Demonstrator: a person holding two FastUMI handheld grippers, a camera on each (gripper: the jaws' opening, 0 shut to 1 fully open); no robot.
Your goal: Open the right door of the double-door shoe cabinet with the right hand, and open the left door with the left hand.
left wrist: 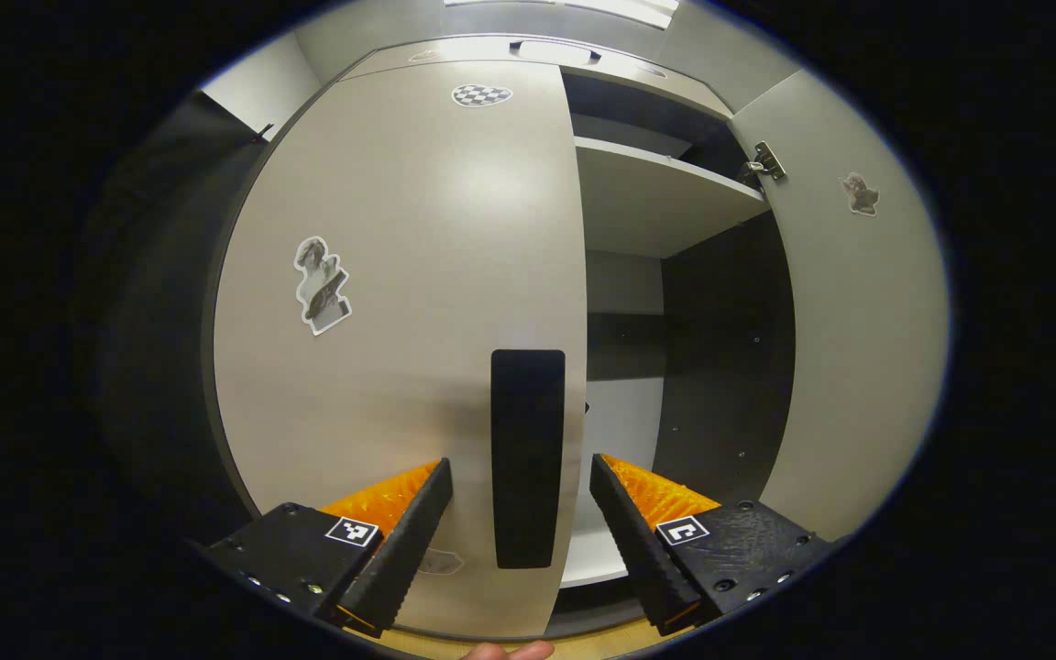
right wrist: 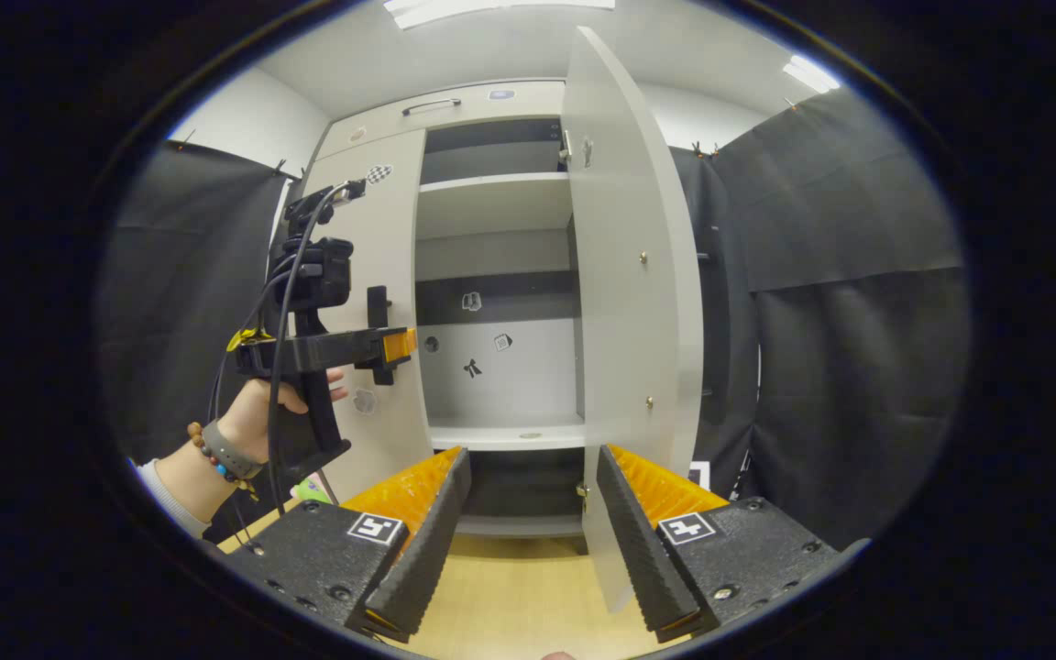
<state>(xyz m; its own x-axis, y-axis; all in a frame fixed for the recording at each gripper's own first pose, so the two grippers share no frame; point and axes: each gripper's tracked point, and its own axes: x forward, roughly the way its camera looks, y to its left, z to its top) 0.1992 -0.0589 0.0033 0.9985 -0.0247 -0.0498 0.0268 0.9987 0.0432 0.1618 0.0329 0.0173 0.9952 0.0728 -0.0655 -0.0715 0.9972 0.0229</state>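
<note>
Your left hand-held gripper [left wrist: 521,490] is open, its fingers either side of the handle [left wrist: 528,458] on the closed left door [left wrist: 400,348]. Your right hand-held gripper [right wrist: 528,509] is open, holding nothing; the right door [right wrist: 629,302] stands open. No writing is legible.

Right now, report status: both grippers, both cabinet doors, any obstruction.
Left gripper open, straddling the black handle on the closed grey left door. Right gripper open, holding nothing. Grey right door swung wide. Nothing blocking.
</note>
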